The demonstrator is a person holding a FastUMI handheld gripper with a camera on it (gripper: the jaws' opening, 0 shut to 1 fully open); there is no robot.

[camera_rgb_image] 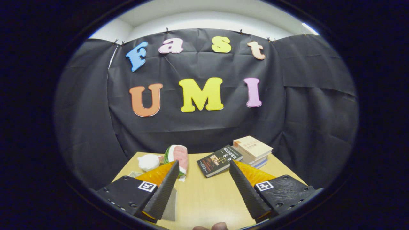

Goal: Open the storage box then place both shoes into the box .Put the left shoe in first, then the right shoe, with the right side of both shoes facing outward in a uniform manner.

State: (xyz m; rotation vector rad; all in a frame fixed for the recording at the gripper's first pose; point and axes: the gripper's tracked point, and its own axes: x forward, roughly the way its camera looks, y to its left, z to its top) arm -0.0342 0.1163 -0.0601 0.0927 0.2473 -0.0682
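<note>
My gripper [203, 163] is held high over a light wooden table [204, 198], with its two fingers spread wide and nothing between them. Under the inner side of the left finger shows a grey flat piece [170, 204]; I cannot tell what it belongs to. A small pale corner [133, 174] peeks out on the table just past the left finger's outer side.
At the table's far edge lie a white soft lump [148, 162] and a pink-and-green plush [177, 156], beyond the left finger. A dark book [219, 160] and a stack of books [254, 150] lie beyond the right finger. A person's fingertip [219, 226] shows nearest the camera.
</note>
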